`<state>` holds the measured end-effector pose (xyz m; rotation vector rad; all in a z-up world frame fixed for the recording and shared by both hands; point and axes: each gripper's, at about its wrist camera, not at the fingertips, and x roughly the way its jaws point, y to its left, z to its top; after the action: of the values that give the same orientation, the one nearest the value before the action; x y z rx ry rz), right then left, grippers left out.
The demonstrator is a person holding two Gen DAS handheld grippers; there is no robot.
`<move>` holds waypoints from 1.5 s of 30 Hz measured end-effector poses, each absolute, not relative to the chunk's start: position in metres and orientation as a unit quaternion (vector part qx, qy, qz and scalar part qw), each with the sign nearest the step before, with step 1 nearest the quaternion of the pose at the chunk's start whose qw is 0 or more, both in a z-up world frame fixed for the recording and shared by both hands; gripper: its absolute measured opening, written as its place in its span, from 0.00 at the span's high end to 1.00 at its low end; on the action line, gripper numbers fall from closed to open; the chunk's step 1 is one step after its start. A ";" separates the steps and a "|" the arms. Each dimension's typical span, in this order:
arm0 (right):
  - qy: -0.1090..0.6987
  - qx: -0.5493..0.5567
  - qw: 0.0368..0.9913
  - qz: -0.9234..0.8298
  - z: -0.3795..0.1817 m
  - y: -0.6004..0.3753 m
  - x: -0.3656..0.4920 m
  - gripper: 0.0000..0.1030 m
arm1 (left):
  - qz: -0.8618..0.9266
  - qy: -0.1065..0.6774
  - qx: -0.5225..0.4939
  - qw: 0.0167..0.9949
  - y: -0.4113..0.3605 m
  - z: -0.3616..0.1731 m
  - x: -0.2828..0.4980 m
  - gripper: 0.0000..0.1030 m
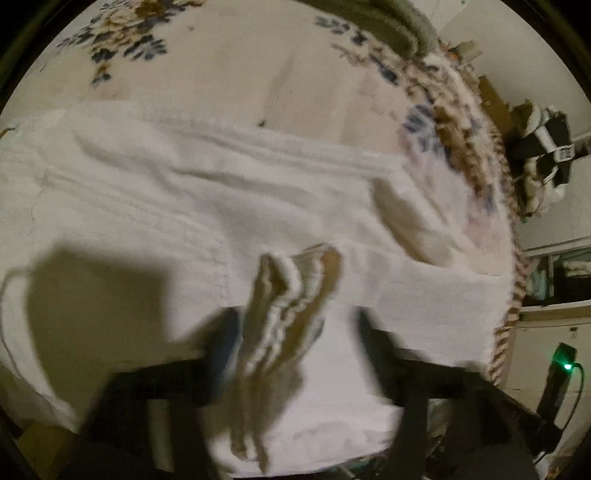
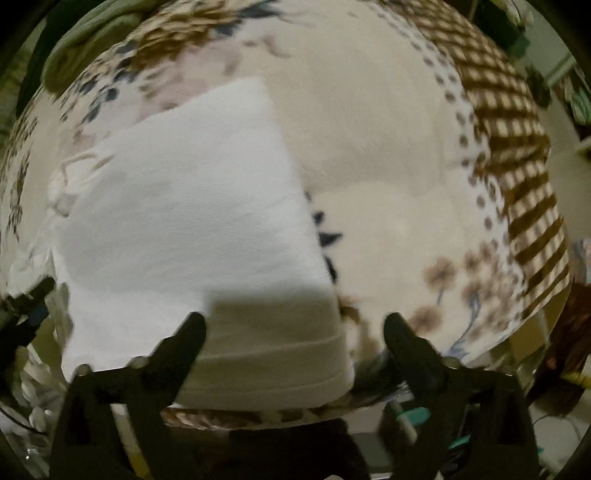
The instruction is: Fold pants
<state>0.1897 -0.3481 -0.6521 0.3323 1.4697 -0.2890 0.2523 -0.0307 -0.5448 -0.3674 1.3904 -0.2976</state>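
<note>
White pants (image 1: 207,184) lie spread across a floral bedspread (image 1: 229,74). In the left wrist view a bunched, ruffled waistband (image 1: 291,291) rises between the fingers of my left gripper (image 1: 295,325), whose jaws stand apart; the view is blurred and I cannot tell if a finger touches the cloth. In the right wrist view the folded pant leg (image 2: 192,206) lies flat, its hem (image 2: 273,373) at the bed's near edge. My right gripper (image 2: 293,328) is open above the hem and holds nothing. The left gripper also shows at the left edge of that view (image 2: 29,306).
The bedspread (image 2: 388,166) has a brown checked border (image 2: 517,166) on the right. A green blanket (image 1: 399,29) lies at the far side. A black device with a green light (image 1: 561,365) and shelves (image 1: 561,269) stand beside the bed.
</note>
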 end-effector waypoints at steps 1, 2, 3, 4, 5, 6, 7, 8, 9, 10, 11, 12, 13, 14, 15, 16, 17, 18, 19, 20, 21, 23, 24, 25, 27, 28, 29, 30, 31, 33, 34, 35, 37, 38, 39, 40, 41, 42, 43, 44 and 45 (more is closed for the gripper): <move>0.665 0.140 0.723 -0.129 -0.650 -0.341 0.192 0.03 | -0.127 0.630 -0.166 0.748 -0.028 -0.539 0.250 0.14; 0.663 0.133 0.727 -0.122 -0.646 -0.334 0.191 0.03 | -0.124 0.626 -0.168 0.752 -0.026 -0.535 0.248 0.14; 0.662 0.128 0.730 -0.111 -0.643 -0.325 0.193 0.03 | -0.119 0.621 -0.173 0.755 -0.020 -0.529 0.245 0.14; 0.663 0.127 0.730 -0.102 -0.641 -0.317 0.194 0.03 | -0.109 0.615 -0.177 0.761 -0.013 -0.523 0.241 0.14; 0.665 0.131 0.730 -0.091 -0.640 -0.308 0.195 0.03 | -0.093 0.602 -0.189 0.770 0.000 -0.515 0.234 0.14; 0.665 0.137 0.729 -0.082 -0.640 -0.301 0.195 0.03 | -0.080 0.590 -0.204 0.777 0.011 -0.509 0.228 0.14; 0.665 0.142 0.729 -0.075 -0.640 -0.295 0.195 0.03 | -0.065 0.578 -0.224 0.782 0.026 -0.504 0.221 0.14; 0.668 0.145 0.726 -0.069 -0.642 -0.288 0.197 0.03 | -0.043 0.566 -0.250 0.785 0.045 -0.499 0.210 0.14; 0.674 0.148 0.721 -0.063 -0.646 -0.281 0.201 0.03 | -0.013 0.551 -0.285 0.784 0.069 -0.497 0.196 0.14; 0.678 0.151 0.717 -0.060 -0.649 -0.277 0.203 0.03 | 0.006 0.542 -0.307 0.782 0.083 -0.498 0.188 0.14; 0.683 0.155 0.712 -0.055 -0.652 -0.273 0.206 0.03 | 0.036 0.531 -0.337 0.777 0.104 -0.501 0.175 0.14; 0.687 0.160 0.707 -0.049 -0.654 -0.269 0.210 0.03 | 0.064 0.519 -0.362 0.771 0.122 -0.506 0.165 0.14; 0.689 0.164 0.705 -0.043 -0.656 -0.267 0.214 0.03 | 0.085 0.508 -0.387 0.764 0.138 -0.513 0.156 0.14; 0.692 0.165 0.702 -0.039 -0.658 -0.263 0.218 0.03 | 0.103 0.501 -0.413 0.753 0.154 -0.525 0.150 0.14; 0.695 0.163 0.699 -0.035 -0.659 -0.260 0.223 0.03 | 0.120 0.492 -0.435 0.744 0.168 -0.535 0.145 0.15; 0.697 0.161 0.698 -0.033 -0.659 -0.259 0.226 0.03 | 0.130 0.479 -0.459 0.737 0.181 -0.546 0.142 0.16; 0.697 0.157 0.699 -0.030 -0.659 -0.255 0.231 0.03 | 0.135 0.465 -0.482 0.731 0.192 -0.556 0.142 0.16; 0.697 0.151 0.701 -0.028 -0.658 -0.252 0.236 0.03 | 0.136 0.449 -0.500 0.728 0.201 -0.567 0.145 0.16; 0.696 0.141 0.704 -0.026 -0.658 -0.248 0.242 0.03 | 0.136 0.440 -0.506 0.729 0.206 -0.572 0.149 0.17; 0.694 0.132 0.707 -0.024 -0.657 -0.244 0.247 0.03 | 0.131 0.428 -0.509 0.735 0.211 -0.578 0.155 0.31; 0.694 0.122 0.710 -0.023 -0.649 -0.228 0.250 0.03 | 0.125 0.424 -0.503 0.743 0.213 -0.581 0.162 0.41; 0.693 0.112 0.711 -0.023 -0.648 -0.218 0.257 0.03 | 0.118 0.421 -0.492 0.753 0.213 -0.587 0.171 0.54; 0.693 0.113 0.711 -0.025 -0.649 -0.216 0.260 0.03 | 0.107 0.413 -0.492 0.758 0.213 -0.590 0.172 0.60; 0.694 0.115 0.710 -0.026 -0.650 -0.215 0.262 0.03 | 0.104 0.412 -0.491 0.761 0.213 -0.592 0.171 0.60; 0.695 0.120 0.709 -0.029 -0.654 -0.215 0.267 0.03 | 0.100 0.397 -0.508 0.758 0.218 -0.597 0.167 0.58; 0.695 0.120 0.708 -0.031 -0.656 -0.214 0.269 0.03 | 0.091 0.380 -0.523 0.758 0.219 -0.601 0.165 0.51; 0.696 0.122 0.707 -0.032 -0.658 -0.214 0.270 0.03 | 0.081 0.362 -0.532 0.761 0.219 -0.604 0.165 0.46; 0.697 0.124 0.705 -0.031 -0.660 -0.213 0.271 0.03 | 0.076 0.354 -0.535 0.764 0.224 -0.606 0.163 0.46; 0.700 0.128 0.702 -0.030 -0.663 -0.214 0.271 0.03 | 0.074 0.353 -0.533 0.765 0.225 -0.607 0.166 0.47; 0.703 0.134 0.698 -0.031 -0.668 -0.210 0.275 0.03 | 0.074 0.358 -0.518 0.773 0.224 -0.602 0.173 0.52; 0.704 0.135 0.697 -0.031 -0.669 -0.211 0.275 0.03 | 0.070 0.364 -0.512 0.775 0.224 -0.600 0.176 0.63; 0.703 0.136 0.697 -0.031 -0.669 -0.212 0.274 0.03 | 0.063 0.364 -0.507 0.778 0.224 -0.597 0.176 0.68; 0.701 0.140 0.699 -0.030 -0.667 -0.214 0.273 0.03 | 0.053 0.358 -0.480 0.799 0.219 -0.579 0.174 0.70; 0.699 0.144 0.700 -0.029 -0.666 -0.216 0.272 0.03 | 0.046 0.352 -0.471 0.808 0.215 -0.569 0.175 0.71; 0.696 0.147 0.702 -0.028 -0.665 -0.221 0.266 0.03 | 0.033 0.343 -0.460 0.819 0.211 -0.554 0.172 0.71; 0.694 0.148 0.704 -0.027 -0.663 -0.224 0.265 0.03 | 0.024 0.337 -0.447 0.828 0.205 -0.541 0.172 0.72; 0.692 0.151 0.706 -0.026 -0.661 -0.226 0.264 0.03 | 0.007 0.330 -0.428 0.841 0.196 -0.521 0.171 0.72; 0.689 0.153 0.708 -0.025 -0.658 -0.229 0.263 0.03 | -0.007 0.327 -0.410 0.851 0.186 -0.503 0.170 0.72; 0.686 0.156 0.710 -0.024 -0.655 -0.232 0.262 0.03 | -0.023 0.325 -0.391 0.861 0.173 -0.483 0.168 0.72; 0.683 0.162 0.712 -0.022 -0.651 -0.237 0.260 0.03 | -0.039 0.321 -0.381 0.866 0.163 -0.469 0.168 0.73; 0.677 0.169 0.716 -0.022 -0.645 -0.243 0.256 0.03 | -0.069 0.312 -0.366 0.874 0.147 -0.449 0.167 0.75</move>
<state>0.2556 -0.2434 -0.6454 0.3731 1.5000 -0.0478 0.1674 0.1470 -0.4486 -0.7636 0.6525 -0.1442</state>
